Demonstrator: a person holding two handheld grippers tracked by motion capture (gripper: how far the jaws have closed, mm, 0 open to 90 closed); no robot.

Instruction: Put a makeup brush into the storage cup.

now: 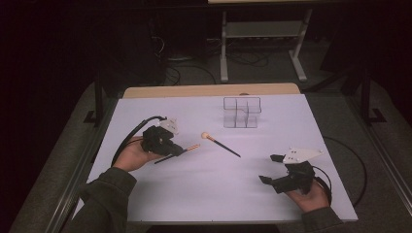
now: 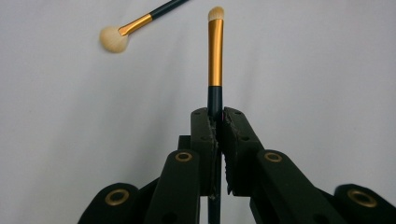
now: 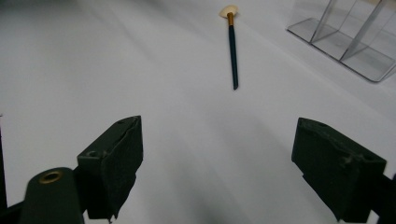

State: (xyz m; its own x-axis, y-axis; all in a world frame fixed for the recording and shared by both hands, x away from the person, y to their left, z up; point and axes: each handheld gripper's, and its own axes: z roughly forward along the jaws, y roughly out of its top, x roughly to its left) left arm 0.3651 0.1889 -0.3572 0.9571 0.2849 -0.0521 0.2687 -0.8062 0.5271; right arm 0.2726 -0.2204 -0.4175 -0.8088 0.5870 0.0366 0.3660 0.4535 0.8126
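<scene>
Holding the thin brush (image 2: 215,51) in your left claw (image 2: 217,122), bristles pointing at the clear organizer (image 1: 241,112) near the counter's (image 1: 204,194) far edge; right claw (image 3: 217,154) wide, idle.

The left gripper (image 1: 180,150) sits at the tabletop's left side, cradled in the left hand (image 1: 133,154), its jaws pinched together and aimed right. The right gripper (image 1: 270,170) sits at the near right in the right hand (image 1: 307,195), jaws spread wide, aimed left. Both forearms wear dark sleeves.
</scene>
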